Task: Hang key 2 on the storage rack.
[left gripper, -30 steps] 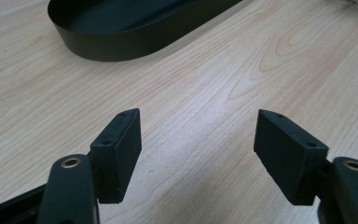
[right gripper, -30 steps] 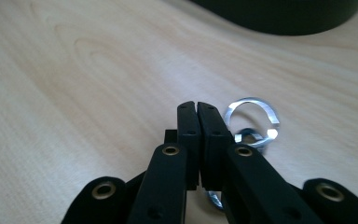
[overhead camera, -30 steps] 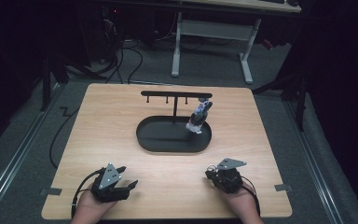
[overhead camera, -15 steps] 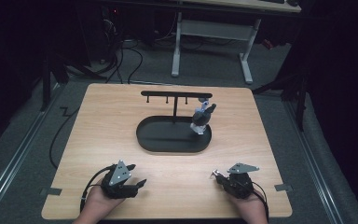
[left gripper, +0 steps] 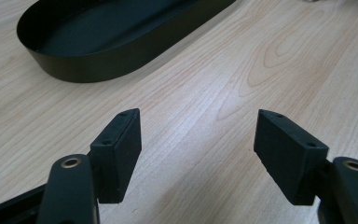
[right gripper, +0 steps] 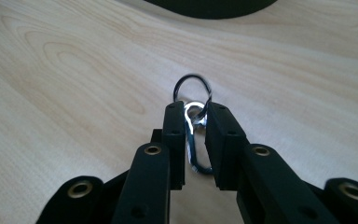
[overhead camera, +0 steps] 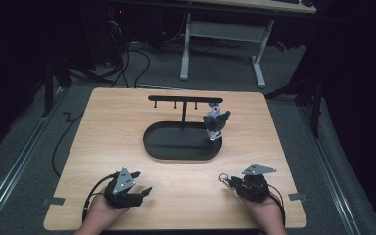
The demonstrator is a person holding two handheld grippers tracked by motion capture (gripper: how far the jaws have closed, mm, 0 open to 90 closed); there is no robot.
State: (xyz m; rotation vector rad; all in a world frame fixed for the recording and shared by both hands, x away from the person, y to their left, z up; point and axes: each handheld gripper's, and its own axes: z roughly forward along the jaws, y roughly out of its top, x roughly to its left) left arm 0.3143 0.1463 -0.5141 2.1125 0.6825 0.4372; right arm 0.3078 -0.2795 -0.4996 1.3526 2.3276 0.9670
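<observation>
Near the tabletop's [overhead camera: 103, 142] front edge, my right gripper [right gripper: 196, 122] is clamped on a silver clasp [right gripper: 193, 135] whose long axis runs along the jaws, its dark ring [right gripper: 192, 86] pointing forward. My left gripper [left gripper: 198, 154] rests wide apart, holding nothing. Beyond sits the black oval tray [overhead camera: 181, 147].

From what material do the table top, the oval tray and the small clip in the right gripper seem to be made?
Table top: pale wood or wood-look laminate, matt, with visible grain. Oval tray: probably thin painted metal or plastic, matt black, with a smooth wall. Clip in the right gripper: apparently polished metal, with bright silver reflections.
</observation>
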